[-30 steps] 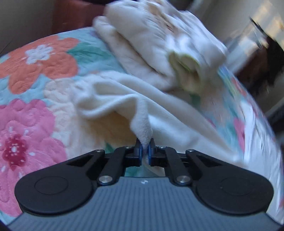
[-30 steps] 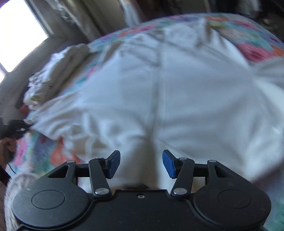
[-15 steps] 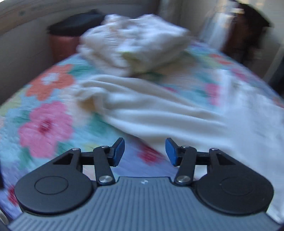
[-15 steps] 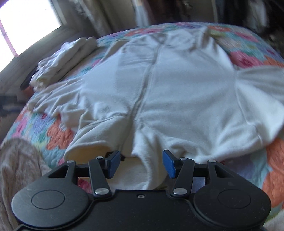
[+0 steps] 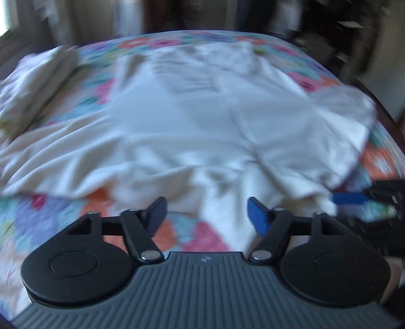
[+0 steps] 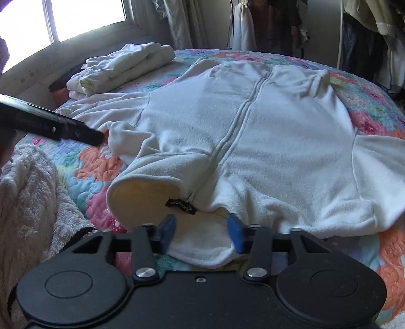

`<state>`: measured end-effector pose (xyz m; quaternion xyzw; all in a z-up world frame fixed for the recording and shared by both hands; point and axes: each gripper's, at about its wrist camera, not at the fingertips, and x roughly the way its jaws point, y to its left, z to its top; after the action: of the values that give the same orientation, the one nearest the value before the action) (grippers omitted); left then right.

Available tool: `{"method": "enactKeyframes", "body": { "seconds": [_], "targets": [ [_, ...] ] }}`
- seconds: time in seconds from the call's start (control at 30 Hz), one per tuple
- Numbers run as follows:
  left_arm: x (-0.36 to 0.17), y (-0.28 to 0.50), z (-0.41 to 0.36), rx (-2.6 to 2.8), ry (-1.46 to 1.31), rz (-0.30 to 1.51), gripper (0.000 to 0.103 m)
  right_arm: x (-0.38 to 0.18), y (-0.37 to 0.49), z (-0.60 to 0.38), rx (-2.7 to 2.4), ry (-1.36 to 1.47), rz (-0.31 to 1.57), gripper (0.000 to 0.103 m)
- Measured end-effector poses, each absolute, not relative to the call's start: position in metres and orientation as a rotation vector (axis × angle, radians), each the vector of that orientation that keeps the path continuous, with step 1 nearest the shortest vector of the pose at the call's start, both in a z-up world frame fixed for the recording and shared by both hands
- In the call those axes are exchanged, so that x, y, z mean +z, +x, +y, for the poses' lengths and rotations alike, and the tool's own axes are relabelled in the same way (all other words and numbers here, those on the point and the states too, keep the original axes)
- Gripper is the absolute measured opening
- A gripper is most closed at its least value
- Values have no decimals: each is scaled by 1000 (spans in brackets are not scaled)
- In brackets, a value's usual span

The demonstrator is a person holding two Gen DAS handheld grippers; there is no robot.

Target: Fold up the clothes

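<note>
White fleece [image 6: 253,141] spread flat on floral quilt [image 6: 98,164], zipper up, collar [image 6: 202,243] nearest. Right gripper [image 6: 201,231] wide, jaws straddling collar edge. Left gripper [image 5: 207,215] wide, holding nothing, near hem. Folded pile [image 6: 121,68] far left by window [image 6: 86,15].

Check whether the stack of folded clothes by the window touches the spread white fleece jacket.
Apart. The right wrist view shows floral quilt between the folded stack and the white fleece jacket; its left sleeve runs close below the stack without meeting it.

White fleece jacket [image 6: 253,141] lies spread flat, zipper up.
</note>
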<state>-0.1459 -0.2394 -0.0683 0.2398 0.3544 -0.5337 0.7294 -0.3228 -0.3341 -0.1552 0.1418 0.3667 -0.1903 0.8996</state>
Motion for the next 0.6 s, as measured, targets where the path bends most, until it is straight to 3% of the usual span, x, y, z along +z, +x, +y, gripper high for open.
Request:
{"method": "enactKeyframes", "body": {
  "seconds": [0.2, 0.37, 0.4, 0.43, 0.47, 0.53, 0.6],
  "targets": [
    [-107, -194, -270, -1110, 777, 732, 83, -169, -318, -330, -460, 171, 790, 42],
    [-118, -191, -291, -1013, 770, 700, 80, -164, -315, -337, -510, 170, 767, 44],
    [-120, -187, -293, -985, 769, 697, 75, -162, -314, -338, -530, 159, 762, 44],
    [-121, -184, -291, -981, 752, 707, 48, -160, -316, -338, -552, 141, 753, 46],
    [-122, -181, -290, -977, 735, 716, 7, -158, -319, -337, -563, 127, 743, 48],
    [-118, -174, -282, -987, 674, 734, 8, -161, -323, -340, -560, 157, 744, 59],
    [-112, -174, -274, -984, 628, 720, 7, -174, -318, -350, -504, 241, 797, 62]
  ]
}}
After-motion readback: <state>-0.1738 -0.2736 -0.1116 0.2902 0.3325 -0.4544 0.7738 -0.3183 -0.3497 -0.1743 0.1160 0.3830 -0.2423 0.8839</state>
